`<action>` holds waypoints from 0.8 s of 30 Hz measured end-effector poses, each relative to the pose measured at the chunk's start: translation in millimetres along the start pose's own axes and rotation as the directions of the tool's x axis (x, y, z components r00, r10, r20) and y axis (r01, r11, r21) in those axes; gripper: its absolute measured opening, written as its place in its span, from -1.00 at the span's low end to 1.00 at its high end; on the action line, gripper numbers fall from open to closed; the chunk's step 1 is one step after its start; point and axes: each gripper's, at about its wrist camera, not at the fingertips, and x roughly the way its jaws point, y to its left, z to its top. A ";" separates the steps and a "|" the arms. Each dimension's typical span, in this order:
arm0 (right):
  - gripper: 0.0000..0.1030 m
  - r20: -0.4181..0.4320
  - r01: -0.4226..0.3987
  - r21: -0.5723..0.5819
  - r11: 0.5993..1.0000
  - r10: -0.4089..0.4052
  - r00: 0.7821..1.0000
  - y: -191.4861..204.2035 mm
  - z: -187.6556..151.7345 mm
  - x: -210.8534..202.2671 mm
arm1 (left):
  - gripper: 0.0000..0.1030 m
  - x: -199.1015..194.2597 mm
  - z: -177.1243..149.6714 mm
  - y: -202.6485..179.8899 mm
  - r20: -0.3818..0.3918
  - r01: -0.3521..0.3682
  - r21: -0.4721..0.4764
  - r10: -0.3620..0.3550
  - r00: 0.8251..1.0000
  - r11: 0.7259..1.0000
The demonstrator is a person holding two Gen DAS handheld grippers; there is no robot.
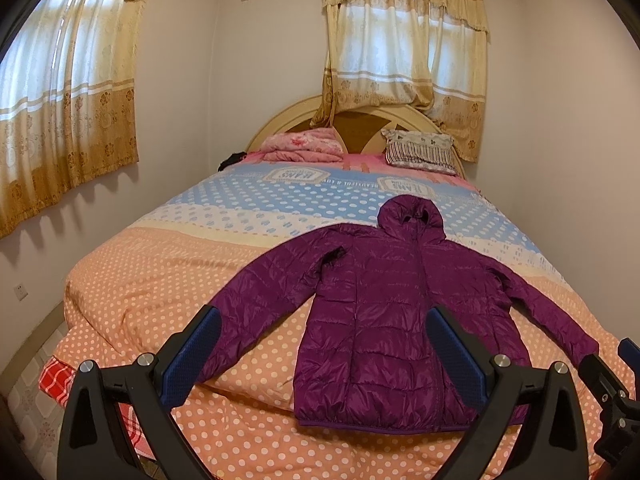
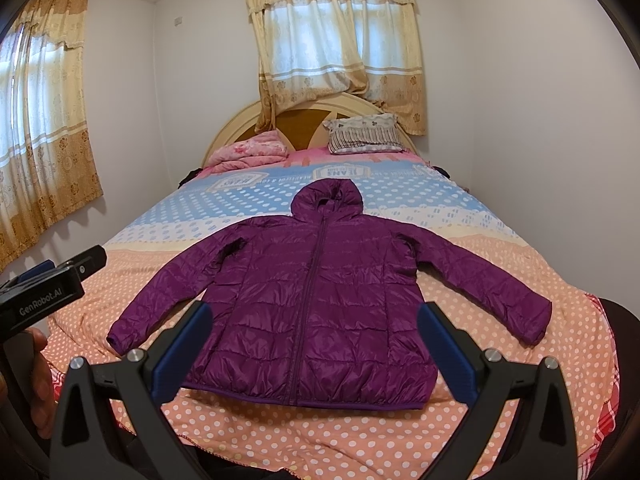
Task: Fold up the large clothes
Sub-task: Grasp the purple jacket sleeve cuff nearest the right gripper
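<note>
A purple hooded puffer jacket (image 1: 384, 304) lies flat and zipped on the bed, hood toward the headboard, sleeves spread to both sides; it also shows in the right wrist view (image 2: 320, 280). My left gripper (image 1: 324, 328) is open and empty, held above the foot of the bed in front of the jacket's hem and left sleeve. My right gripper (image 2: 314, 324) is open and empty, held above the jacket's hem. The right gripper's body shows at the right edge of the left wrist view (image 1: 616, 384); the left gripper's body shows at the left of the right wrist view (image 2: 44, 288).
The bed (image 1: 160, 280) has a polka-dot cover in orange, cream and blue. A folded pink blanket (image 1: 304, 146) and a striped pillow (image 1: 420, 150) lie by the headboard. Curtained windows stand on the left wall (image 1: 68, 100) and behind the bed (image 1: 404, 48). White walls close in on both sides.
</note>
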 end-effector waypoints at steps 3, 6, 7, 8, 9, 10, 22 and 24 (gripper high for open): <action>1.00 -0.013 -0.005 0.030 1.000 0.005 1.000 -11.6 -1.5 10.2 | 0.98 13.1 -4.4 -1.3 -0.024 0.003 0.008 -0.003 1.000 1.000; 1.00 -0.033 0.025 0.086 0.996 -0.023 0.999 -38.2 -4.3 27.4 | 0.98 31.6 -9.2 -4.9 -0.044 0.001 0.025 0.000 0.999 1.000; 1.00 -0.047 0.050 0.110 0.993 -0.045 0.998 -51.3 -6.8 35.8 | 0.98 39.5 -11.6 -6.1 -0.051 0.002 0.032 0.000 0.999 0.999; 1.00 -0.063 0.070 0.138 0.988 -0.062 0.996 -66.3 -9.6 45.2 | 0.98 51.7 -15.0 -8.3 -0.063 0.002 0.044 0.001 0.998 0.999; 1.00 -0.080 0.087 0.158 0.984 -0.075 0.994 -78.7 -11.5 52.2 | 0.98 60.2 -16.7 -9.9 -0.071 -0.002 0.051 0.005 0.997 0.999; 1.00 -0.109 0.118 0.181 0.976 -0.100 0.989 -97.1 -15.9 64.0 | 0.98 74.2 -19.7 -12.2 -0.087 -0.007 0.061 0.012 0.996 0.998; 0.84 -0.356 0.507 0.427 0.749 -0.376 0.856 -320.8 -58.8 123.4 | 0.98 205.9 -28.4 -39.4 -0.260 0.012 0.120 0.020 0.965 0.993; 0.75 -0.389 0.544 0.421 0.726 -0.398 0.831 -340.2 -58.5 127.4 | 0.98 222.8 -25.3 -44.7 -0.255 -0.006 0.138 0.042 0.966 0.990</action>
